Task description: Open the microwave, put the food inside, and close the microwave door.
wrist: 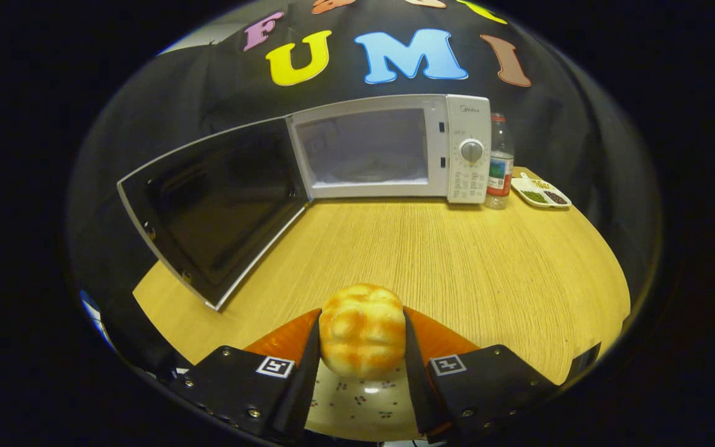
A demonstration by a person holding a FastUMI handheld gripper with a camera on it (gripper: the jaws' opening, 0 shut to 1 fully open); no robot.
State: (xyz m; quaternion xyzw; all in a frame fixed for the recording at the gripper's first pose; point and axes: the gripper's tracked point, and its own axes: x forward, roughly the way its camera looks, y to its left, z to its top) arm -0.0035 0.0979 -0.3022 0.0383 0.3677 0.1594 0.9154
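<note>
A golden-brown bread roll [362, 329] sits between my two fingers, and both press on its sides; my gripper [362, 332] is shut on it. Under the roll lies a white plate [357, 403] with small dark marks. Beyond the fingers, at the back of the wooden table [457, 267], stands a white microwave [388, 149]. Its door [215, 205] is swung wide open to the left, and the pale cavity [364, 152] shows nothing but its floor plate.
A clear bottle [499, 161] with a red cap stands right of the microwave's control panel. A small white dish [540, 192] with divided fillings lies further right. The open door reaches out over the table's left part.
</note>
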